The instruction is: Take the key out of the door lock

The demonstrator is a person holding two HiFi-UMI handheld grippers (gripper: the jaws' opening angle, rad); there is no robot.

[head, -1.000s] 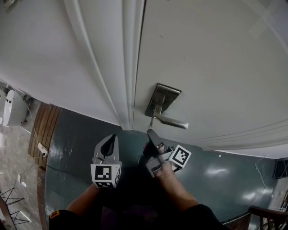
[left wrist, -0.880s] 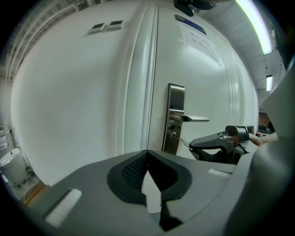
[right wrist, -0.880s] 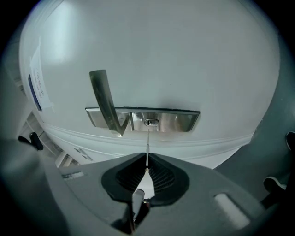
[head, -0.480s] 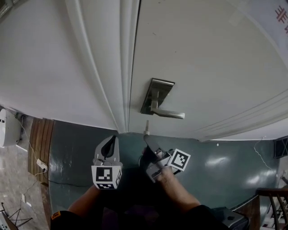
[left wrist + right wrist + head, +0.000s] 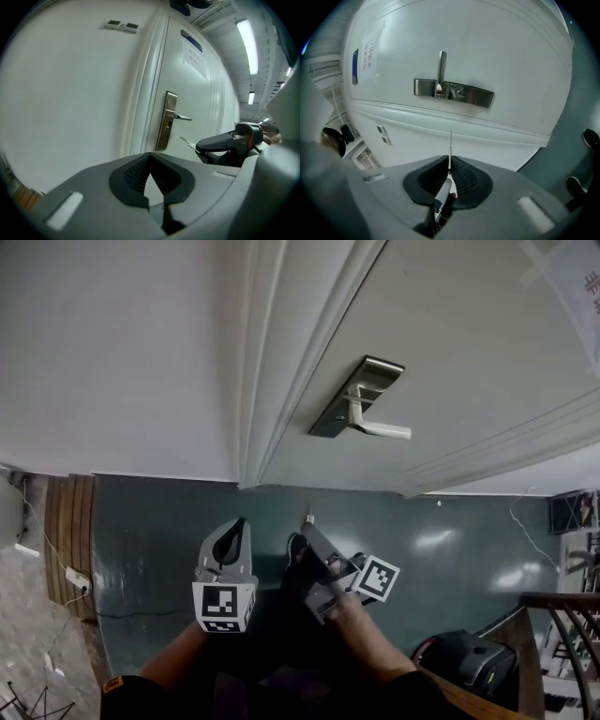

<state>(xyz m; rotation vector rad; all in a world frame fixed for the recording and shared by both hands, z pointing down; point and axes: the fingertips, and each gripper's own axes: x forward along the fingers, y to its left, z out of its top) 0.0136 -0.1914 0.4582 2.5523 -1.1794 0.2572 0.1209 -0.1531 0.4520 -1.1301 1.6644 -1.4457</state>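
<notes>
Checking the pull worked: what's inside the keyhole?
Nothing shows in the keyhole; its depth is too dark to see. The key sits clamped in the right hand-held gripper.

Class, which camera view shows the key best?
The right gripper view: the key sits clamped in the right gripper, blade toward the door. The left gripper view and head view show only its small protruding blade.

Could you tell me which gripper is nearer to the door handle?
Right. The right gripper, shut on the key, is ahead, facing the door handle; the left gripper hangs back, farther left.
</notes>
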